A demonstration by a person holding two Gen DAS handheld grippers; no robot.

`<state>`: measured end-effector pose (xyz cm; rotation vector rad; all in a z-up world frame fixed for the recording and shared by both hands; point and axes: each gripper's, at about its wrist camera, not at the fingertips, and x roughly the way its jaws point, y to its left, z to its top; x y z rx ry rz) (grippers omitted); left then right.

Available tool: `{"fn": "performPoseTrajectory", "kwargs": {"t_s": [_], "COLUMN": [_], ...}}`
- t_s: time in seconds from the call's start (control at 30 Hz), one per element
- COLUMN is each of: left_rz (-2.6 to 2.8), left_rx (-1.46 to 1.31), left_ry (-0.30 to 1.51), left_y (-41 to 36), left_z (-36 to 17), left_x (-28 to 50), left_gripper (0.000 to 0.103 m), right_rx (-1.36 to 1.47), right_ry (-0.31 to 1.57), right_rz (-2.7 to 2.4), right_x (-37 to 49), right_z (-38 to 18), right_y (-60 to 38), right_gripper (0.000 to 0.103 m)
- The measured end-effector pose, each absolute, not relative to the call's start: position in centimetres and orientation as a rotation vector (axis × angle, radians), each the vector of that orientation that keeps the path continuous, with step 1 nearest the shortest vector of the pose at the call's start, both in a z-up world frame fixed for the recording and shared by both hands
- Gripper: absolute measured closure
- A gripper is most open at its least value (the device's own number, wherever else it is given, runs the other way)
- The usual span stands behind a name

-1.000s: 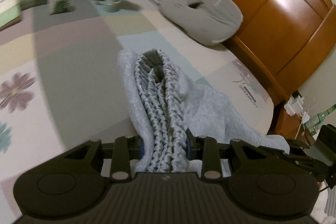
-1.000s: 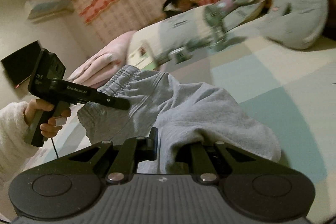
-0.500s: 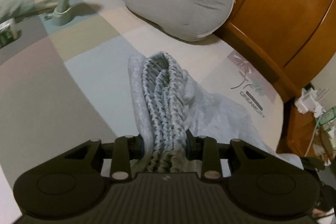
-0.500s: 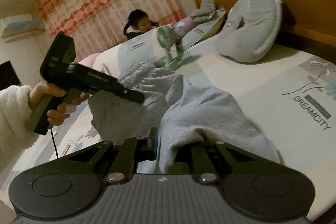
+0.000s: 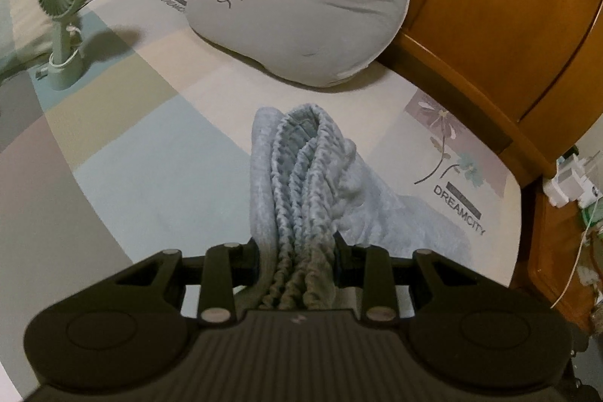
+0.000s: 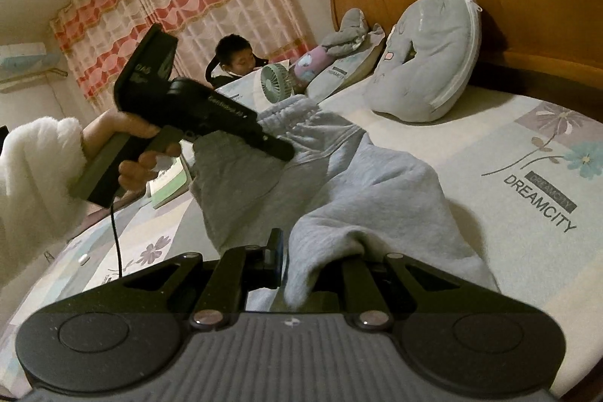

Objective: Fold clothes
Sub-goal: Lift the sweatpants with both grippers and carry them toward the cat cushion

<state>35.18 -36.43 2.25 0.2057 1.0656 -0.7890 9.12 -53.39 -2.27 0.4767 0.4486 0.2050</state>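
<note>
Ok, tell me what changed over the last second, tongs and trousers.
Both tongs carried the grey trousers along the bed toward the wooden headboard; the cat pillow and fan now sit nearer. Nothing was let go: the left tongs stay clamped on the bunched waistband, the right tongs on the leg end.

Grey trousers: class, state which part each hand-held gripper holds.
Left hand-held gripper clamps the grey trousers at the gathered elastic waistband; right hand-held gripper clamps a leg end.
</note>
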Motion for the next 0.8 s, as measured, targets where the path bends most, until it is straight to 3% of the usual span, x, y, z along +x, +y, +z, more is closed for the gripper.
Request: {"fn": "performPoseTrajectory", "kwargs": {"t_s": [0.8], "left_rz": [-0.957], "left_rx": [0.227], "left_ry": [1.063], "left_y": [-45.0], "left_z": [2.0], "left_x": [38.4], "left_gripper": [0.072], "right_rx": [0.394], "right_ry": [0.38], "right_rz": [-0.04], "right_x": [8.2], "right_z": [-2.1], "right_y": [-59.1], "right_gripper": [0.09]}}
